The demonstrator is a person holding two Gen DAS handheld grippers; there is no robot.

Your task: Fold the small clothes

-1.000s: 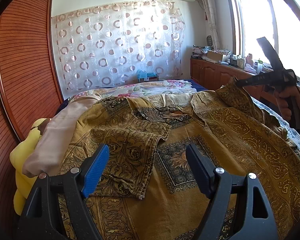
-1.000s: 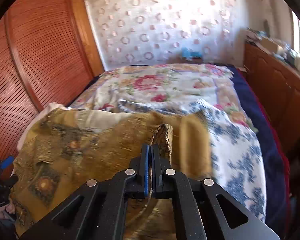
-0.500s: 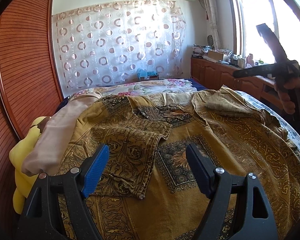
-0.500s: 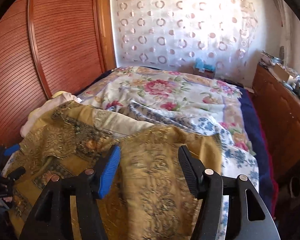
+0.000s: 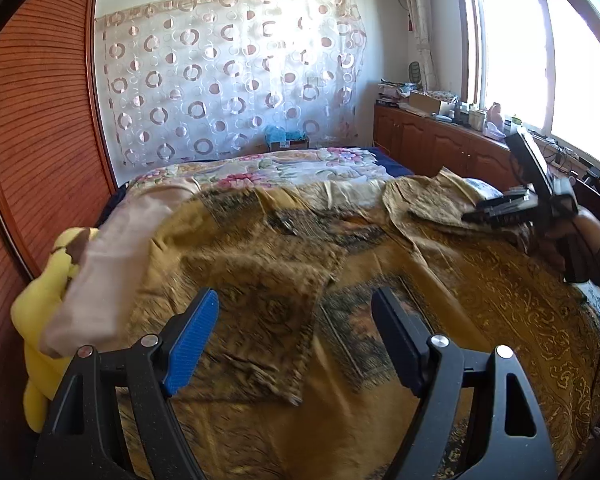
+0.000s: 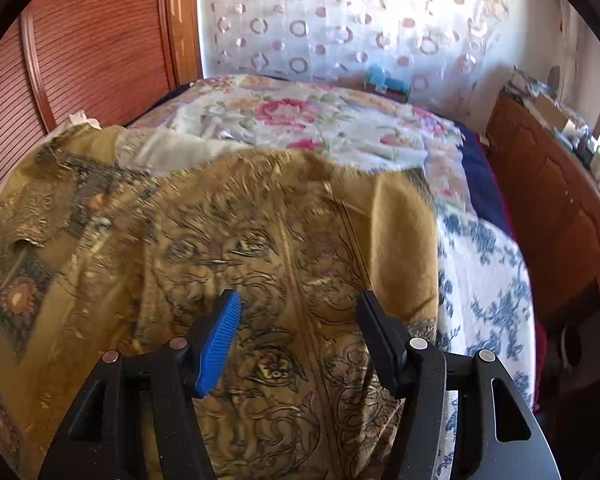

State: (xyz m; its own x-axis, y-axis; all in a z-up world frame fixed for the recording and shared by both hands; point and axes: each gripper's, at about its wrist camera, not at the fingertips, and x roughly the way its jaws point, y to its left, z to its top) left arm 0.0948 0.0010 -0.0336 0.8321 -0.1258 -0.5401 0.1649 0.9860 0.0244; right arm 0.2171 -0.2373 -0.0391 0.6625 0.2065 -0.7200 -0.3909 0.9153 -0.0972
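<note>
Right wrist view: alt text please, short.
The open right claw hovers over a mustard patterned shirt spread on a bed, holding nothing. Beyond lie a floral quilt, a circle-print curtain and a wooden wardrobe.

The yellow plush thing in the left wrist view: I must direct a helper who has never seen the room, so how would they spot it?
Start at the reddish slatted wooden wardrobe door on the left. Below it, at the bed's edge, the bright yellow soft toy lies half under a pale pink folded cloth. It alone is plain yellow, unpatterned.
</note>
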